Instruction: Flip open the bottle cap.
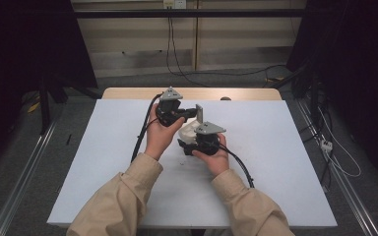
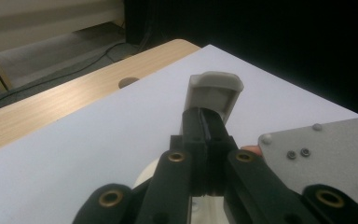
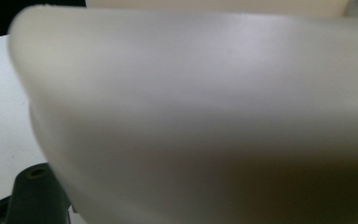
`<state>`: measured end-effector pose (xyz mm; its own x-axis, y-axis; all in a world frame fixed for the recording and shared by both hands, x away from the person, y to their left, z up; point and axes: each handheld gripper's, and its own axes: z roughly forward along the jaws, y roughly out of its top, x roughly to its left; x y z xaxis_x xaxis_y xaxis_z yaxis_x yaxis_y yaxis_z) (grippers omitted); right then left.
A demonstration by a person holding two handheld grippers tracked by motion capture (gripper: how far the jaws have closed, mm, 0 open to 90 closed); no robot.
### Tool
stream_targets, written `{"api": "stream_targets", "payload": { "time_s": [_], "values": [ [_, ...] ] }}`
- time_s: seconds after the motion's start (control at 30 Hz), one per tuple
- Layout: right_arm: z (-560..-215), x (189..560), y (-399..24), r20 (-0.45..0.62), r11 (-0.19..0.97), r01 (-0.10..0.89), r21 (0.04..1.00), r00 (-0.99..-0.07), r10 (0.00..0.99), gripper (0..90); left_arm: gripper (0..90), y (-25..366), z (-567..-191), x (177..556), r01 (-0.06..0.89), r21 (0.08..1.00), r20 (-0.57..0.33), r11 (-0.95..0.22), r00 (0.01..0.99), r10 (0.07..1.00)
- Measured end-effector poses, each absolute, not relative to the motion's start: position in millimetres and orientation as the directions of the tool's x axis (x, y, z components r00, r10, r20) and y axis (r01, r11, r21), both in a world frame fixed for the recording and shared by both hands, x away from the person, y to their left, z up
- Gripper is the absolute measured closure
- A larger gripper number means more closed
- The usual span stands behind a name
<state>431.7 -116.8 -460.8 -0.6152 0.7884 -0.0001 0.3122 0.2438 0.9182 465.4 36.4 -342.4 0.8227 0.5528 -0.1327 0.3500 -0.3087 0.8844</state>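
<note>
Two grippers meet on one white tub (image 1: 187,132), and I am working both. The right gripper (image 1: 193,146), nearest me, is pinching the tub's near wall; in the right gripper view that wall (image 3: 191,112) looms huge and blurry. Just past the tub, the left gripper (image 2: 208,128) is pressed together on its grey flap (image 2: 213,92), which stands up. If I pull too hard, I think the flap could slip out or the tub could tip. I cannot tell what is inside it.
</note>
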Motion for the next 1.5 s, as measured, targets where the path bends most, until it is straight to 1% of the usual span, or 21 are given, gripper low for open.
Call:
{"api": "stream_targets", "payload": {
  "time_s": [0.33, 1.5],
  "values": [
    [-460.8, 431.7, -117.0, 0.000, 0.244, 0.313, 0.918, -0.615, 0.788, 18.3, 90.0, 30.9, -340.8, 468.6, 0.345, 0.882, -0.122, -0.322, 0.826, 0.551],
    [-460.9, 431.7, -117.4, -0.002, 0.246, 0.312, 0.918, -0.617, 0.787, 18.3, 90.0, 15.0, -350.7, 477.9, 0.353, 0.878, -0.135, -0.323, 0.830, 0.541]
  ]
}}
